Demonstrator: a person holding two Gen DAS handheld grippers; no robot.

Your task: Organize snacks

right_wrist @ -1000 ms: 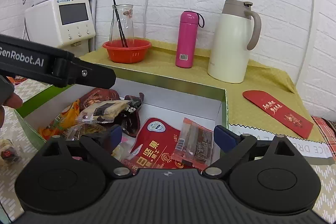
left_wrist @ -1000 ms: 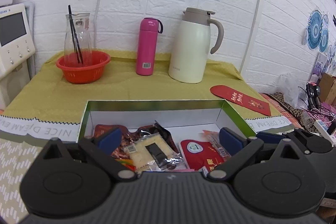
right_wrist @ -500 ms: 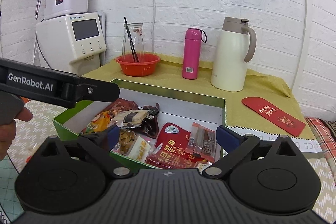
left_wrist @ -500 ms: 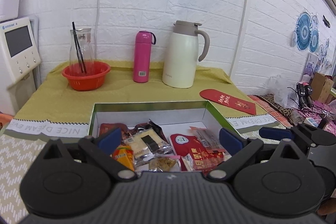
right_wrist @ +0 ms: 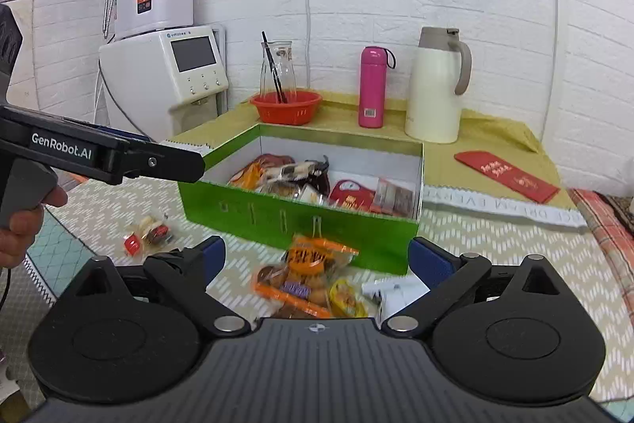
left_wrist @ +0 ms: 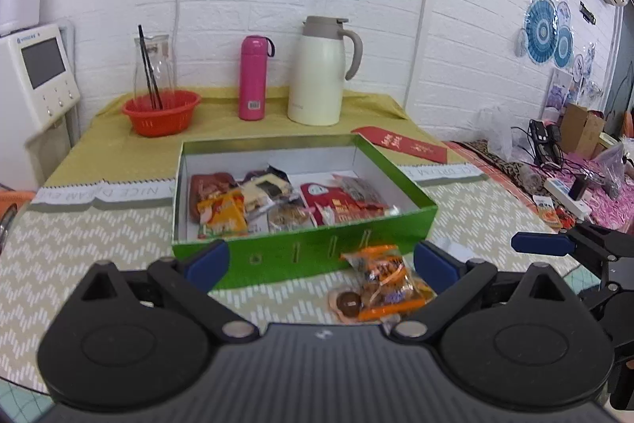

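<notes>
A green box with a white inside holds several snack packets. An orange snack bag lies on the mat just in front of the box. A small packet lies on the mat to the left of the box. My left gripper is open and empty, above the mat in front of the box; its side shows in the right wrist view. My right gripper is open and empty over the orange bag; it shows at the right of the left wrist view.
A red basket with a glass carafe, a pink bottle and a cream thermos jug stand at the back of the table. A red envelope lies right of the box. A white appliance stands left.
Both grippers have pulled back and up from over the box. The box front and the orange bag on the mat have come into view. Both stay open.
</notes>
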